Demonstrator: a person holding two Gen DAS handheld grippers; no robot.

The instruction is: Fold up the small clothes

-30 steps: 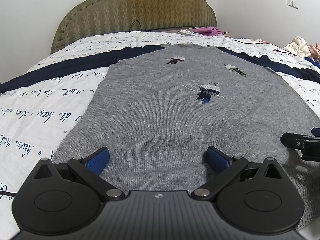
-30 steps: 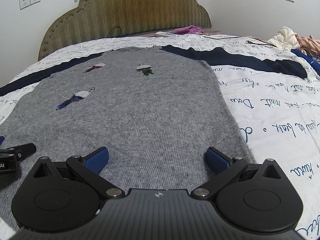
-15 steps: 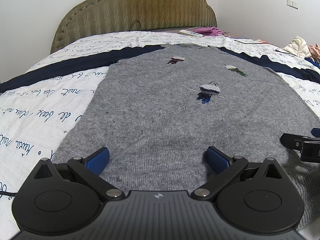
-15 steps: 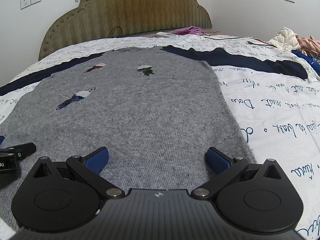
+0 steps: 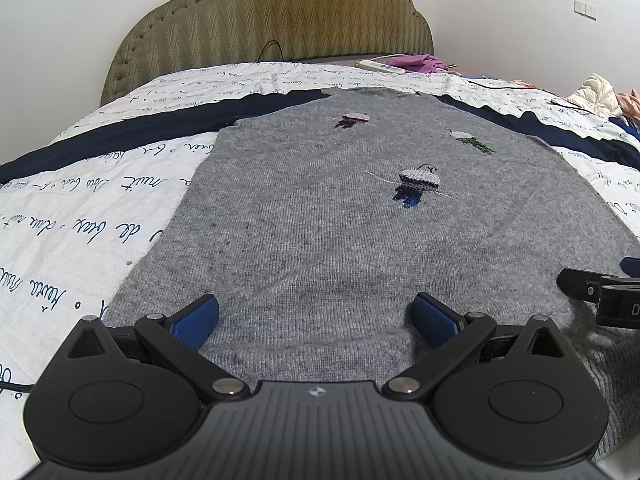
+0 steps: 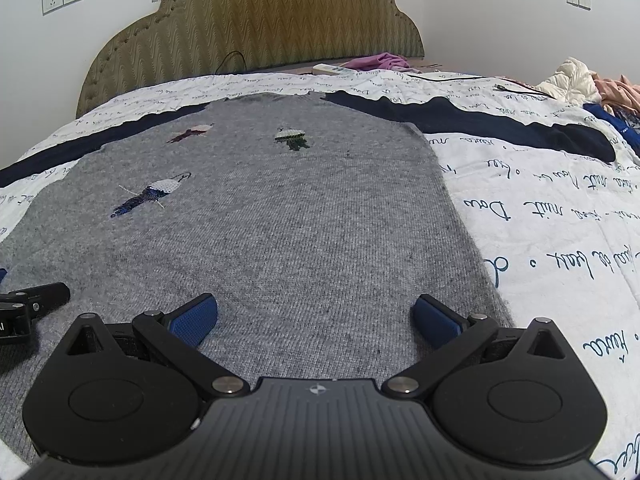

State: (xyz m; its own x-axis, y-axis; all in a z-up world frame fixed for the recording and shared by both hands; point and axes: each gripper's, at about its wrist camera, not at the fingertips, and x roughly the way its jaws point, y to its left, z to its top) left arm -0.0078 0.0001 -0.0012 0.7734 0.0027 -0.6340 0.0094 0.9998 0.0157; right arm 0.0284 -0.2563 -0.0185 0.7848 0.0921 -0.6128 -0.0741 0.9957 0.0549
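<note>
While both grippers hang wide open, the sweater [image 5: 320, 232] lies flat on the bed [image 5: 80, 216].

Grey knit with three little stitched figures, spread out on a white quilt with blue script and a dark navy band running under its far end. Left gripper [image 5: 316, 316] sits low over the near hem, blue pads [image 5: 196, 318] spread far apart with nothing between them. Right gripper [image 6: 316, 318] is the same deal on the sweater's right half, near its side edge, holding nothing; its tip also shows at the right edge of the left view. Padded headboard [image 6: 256, 24] behind, and some loose clothes [image 6: 580, 84] piled off to the far right.
</note>
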